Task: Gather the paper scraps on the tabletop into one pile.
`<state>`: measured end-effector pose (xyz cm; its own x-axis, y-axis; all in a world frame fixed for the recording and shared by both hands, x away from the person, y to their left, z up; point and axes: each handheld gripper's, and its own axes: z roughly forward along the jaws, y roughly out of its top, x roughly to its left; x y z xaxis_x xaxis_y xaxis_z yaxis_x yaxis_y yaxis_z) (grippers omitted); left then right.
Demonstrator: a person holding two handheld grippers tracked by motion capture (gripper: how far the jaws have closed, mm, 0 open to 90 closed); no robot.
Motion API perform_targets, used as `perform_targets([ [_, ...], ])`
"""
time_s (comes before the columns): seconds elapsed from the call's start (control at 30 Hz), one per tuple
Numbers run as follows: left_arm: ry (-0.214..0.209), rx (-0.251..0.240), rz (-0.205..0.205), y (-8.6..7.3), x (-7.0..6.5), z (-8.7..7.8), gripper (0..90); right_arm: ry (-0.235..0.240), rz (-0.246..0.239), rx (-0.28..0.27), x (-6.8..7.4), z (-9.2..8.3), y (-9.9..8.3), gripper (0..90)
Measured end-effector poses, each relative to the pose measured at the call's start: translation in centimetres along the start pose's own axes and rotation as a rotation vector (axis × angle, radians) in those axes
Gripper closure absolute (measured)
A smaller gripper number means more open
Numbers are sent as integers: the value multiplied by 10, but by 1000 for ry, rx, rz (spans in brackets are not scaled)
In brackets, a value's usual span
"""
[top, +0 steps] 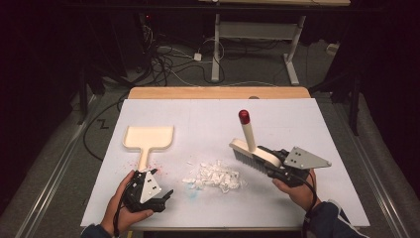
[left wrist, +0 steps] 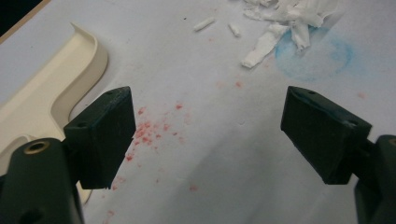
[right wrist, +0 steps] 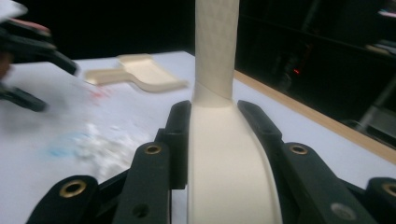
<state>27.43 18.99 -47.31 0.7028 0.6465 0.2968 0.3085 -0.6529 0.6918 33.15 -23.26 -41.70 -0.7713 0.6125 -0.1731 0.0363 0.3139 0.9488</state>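
My right gripper (top: 270,162) is shut on the cream brush (top: 252,153), its jaws clamping the brush's back (right wrist: 224,158). The brush's handle (top: 246,133) rises tilted, ending in a red tip (top: 243,116), and its dark bristles (top: 247,161) face the pile. A heap of white paper scraps (top: 214,175) lies mid-table, left of the brush. The cream dustpan (top: 147,139) lies flat at the left, handle toward me. My left gripper (top: 163,196) rests at the front left, open and holding nothing, its jaws set wide over bare table beside the dustpan handle (left wrist: 28,112).
Red specks (left wrist: 152,128) and a faint blue ring stain (left wrist: 317,56) mark the white table cover (top: 297,119). A wooden table edge (top: 218,92) runs along the far side. Beyond it, cables and a desk frame (top: 252,44) stand on the floor.
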Motion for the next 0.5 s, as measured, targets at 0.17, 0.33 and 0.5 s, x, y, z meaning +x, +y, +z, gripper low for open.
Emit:
perform_targets([
  [0.17,-5,2,0,0,0,1,171,-96,68,50,-20,-9,-21,682],
  [0.33,-5,5,3,0,0,0,171,-118,120,146,-33,-22,-35,680],
  [0.5,-8,5,5,0,0,1,171,-116,147,184,-35,-31,-37,681],
])
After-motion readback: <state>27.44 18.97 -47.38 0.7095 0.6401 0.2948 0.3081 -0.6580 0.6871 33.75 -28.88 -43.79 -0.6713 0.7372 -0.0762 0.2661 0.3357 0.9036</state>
